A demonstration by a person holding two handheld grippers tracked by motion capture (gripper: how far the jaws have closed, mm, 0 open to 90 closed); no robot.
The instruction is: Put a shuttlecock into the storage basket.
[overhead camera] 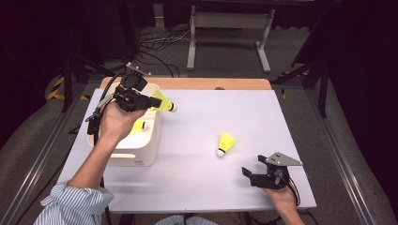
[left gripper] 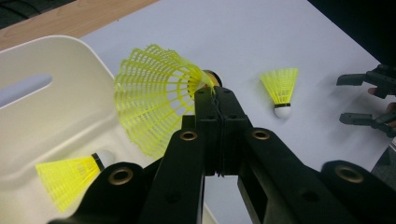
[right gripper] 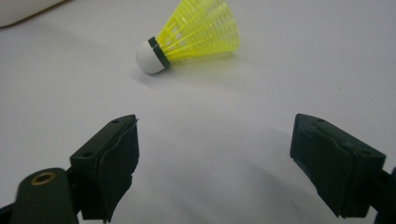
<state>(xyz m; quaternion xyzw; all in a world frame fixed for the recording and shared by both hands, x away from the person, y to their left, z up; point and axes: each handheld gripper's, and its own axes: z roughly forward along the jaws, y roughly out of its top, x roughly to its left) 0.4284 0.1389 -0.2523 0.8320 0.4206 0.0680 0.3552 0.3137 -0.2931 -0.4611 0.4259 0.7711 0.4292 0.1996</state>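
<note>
My left gripper point(overhead camera: 154, 102) is shut on a yellow shuttlecock point(overhead camera: 164, 102), pinching its skirt near the cork and holding it over the right rim of a cream bin point(overhead camera: 145, 150). From the left gripper view the held shuttlecock point(left gripper: 154, 100) fans out past the closed jaws, above the bin point(left gripper: 56, 107). A second yellow shuttlecock point(overhead camera: 140, 125) lies inside the bin, the same one point(left gripper: 70, 179) showing at lower left in the left gripper view. A third shuttlecock point(overhead camera: 225, 143) lies on the white table, just beyond my right gripper point(overhead camera: 253, 167), which rests open near the front edge with nothing between its jaws point(right gripper: 215, 154).
The white table top point(overhead camera: 234, 112) sits on a wooden board point(overhead camera: 187, 83). Dark floor, cables and a metal stand's legs point(overhead camera: 230, 42) lie beyond the far edge. A striped sleeve point(overhead camera: 70, 206) comes in at the bottom left.
</note>
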